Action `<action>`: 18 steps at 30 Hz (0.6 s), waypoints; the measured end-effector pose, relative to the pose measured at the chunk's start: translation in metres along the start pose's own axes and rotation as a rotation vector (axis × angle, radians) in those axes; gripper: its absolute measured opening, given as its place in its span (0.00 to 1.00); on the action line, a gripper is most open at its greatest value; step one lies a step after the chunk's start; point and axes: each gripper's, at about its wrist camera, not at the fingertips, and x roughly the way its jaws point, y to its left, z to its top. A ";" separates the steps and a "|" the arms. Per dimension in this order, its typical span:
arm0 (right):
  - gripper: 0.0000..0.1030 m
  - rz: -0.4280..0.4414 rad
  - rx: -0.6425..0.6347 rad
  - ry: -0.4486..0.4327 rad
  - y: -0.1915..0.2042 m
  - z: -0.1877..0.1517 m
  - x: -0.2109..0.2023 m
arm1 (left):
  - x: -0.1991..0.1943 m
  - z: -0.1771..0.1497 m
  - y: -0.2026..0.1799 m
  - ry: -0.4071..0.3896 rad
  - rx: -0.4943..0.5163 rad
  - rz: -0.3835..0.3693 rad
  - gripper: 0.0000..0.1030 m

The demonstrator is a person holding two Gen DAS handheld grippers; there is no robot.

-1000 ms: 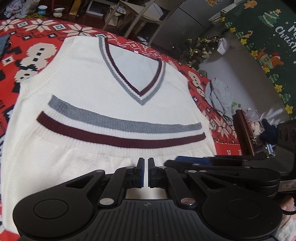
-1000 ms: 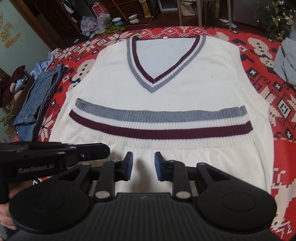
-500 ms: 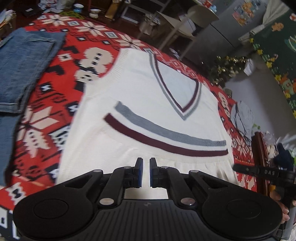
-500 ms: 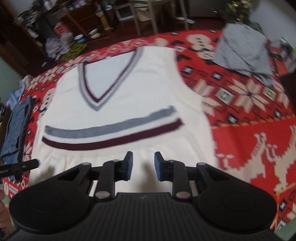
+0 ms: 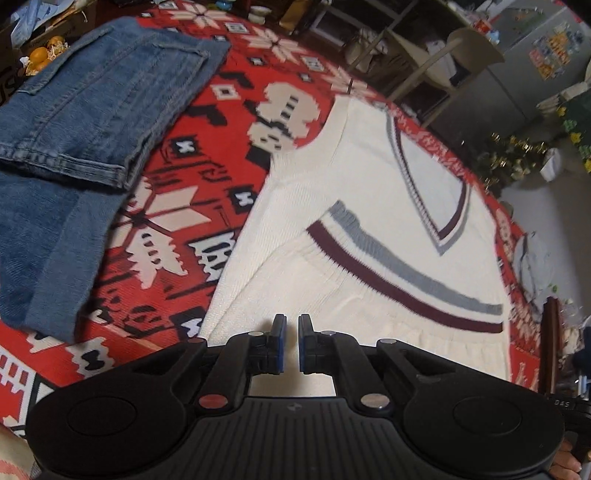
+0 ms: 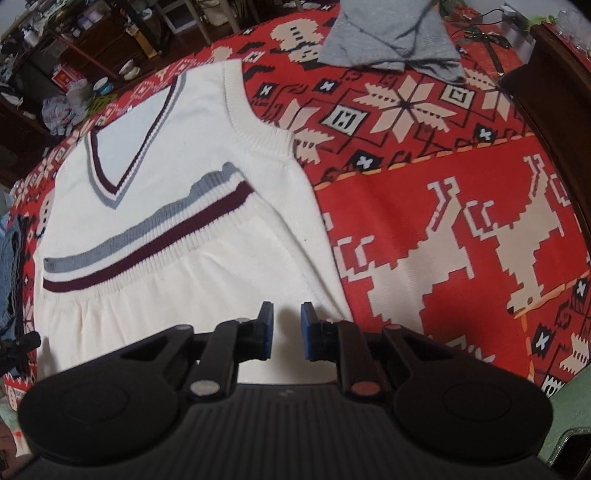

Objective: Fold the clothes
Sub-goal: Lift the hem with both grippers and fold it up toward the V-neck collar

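Cream vest lies under both: left gripper closed, empty; right gripper closing, empty.

A pale chair and dark wooden shelves stand behind.

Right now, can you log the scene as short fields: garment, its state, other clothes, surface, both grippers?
garment: cream V-neck knit vest, grey and maroon stripes
state: spread flat, hem folded up over the body
other clothes: folded jeans; grey garment
surface: red patterned cloth
left gripper: nearly shut, nothing between pads
right gripper: jaws closing, nothing between them
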 end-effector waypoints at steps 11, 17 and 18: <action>0.16 0.049 -0.004 -0.032 0.009 0.026 0.026 | 0.027 0.024 -0.014 -0.019 0.037 -0.002 0.05; 0.16 0.028 -0.044 -0.055 0.025 0.040 0.038 | 0.034 0.036 -0.018 -0.030 0.027 -0.018 0.07; 0.16 0.031 -0.043 -0.060 0.026 0.043 0.039 | 0.034 0.036 -0.020 -0.033 0.032 -0.018 0.09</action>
